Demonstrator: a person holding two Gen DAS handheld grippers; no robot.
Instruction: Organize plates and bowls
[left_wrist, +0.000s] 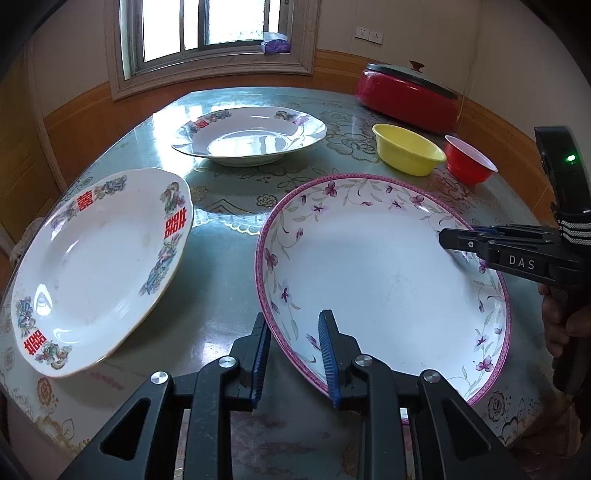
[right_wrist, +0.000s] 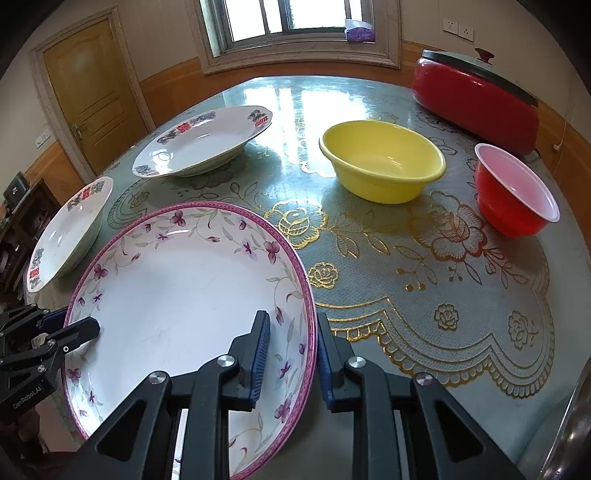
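A large white plate with a pink rim and purple flowers (left_wrist: 369, 266) (right_wrist: 177, 295) lies on the table between both grippers. My left gripper (left_wrist: 293, 354) is open, its fingers astride the plate's near-left rim. My right gripper (right_wrist: 291, 354) is open, astride the plate's right rim; it shows from the side in the left wrist view (left_wrist: 458, 240). Two white plates with red characters lie at the left (left_wrist: 96, 266) (right_wrist: 66, 229) and further back (left_wrist: 251, 134) (right_wrist: 203, 142). A yellow bowl (left_wrist: 408, 153) (right_wrist: 382, 164) and a red bowl (left_wrist: 469, 162) (right_wrist: 515, 188) stand at the right.
A red lidded electric pot (left_wrist: 406, 94) (right_wrist: 476, 99) stands at the table's far right. The table (right_wrist: 406, 295) has a green cloth with gold flowers. A window is behind, a door (right_wrist: 92, 92) at the left.
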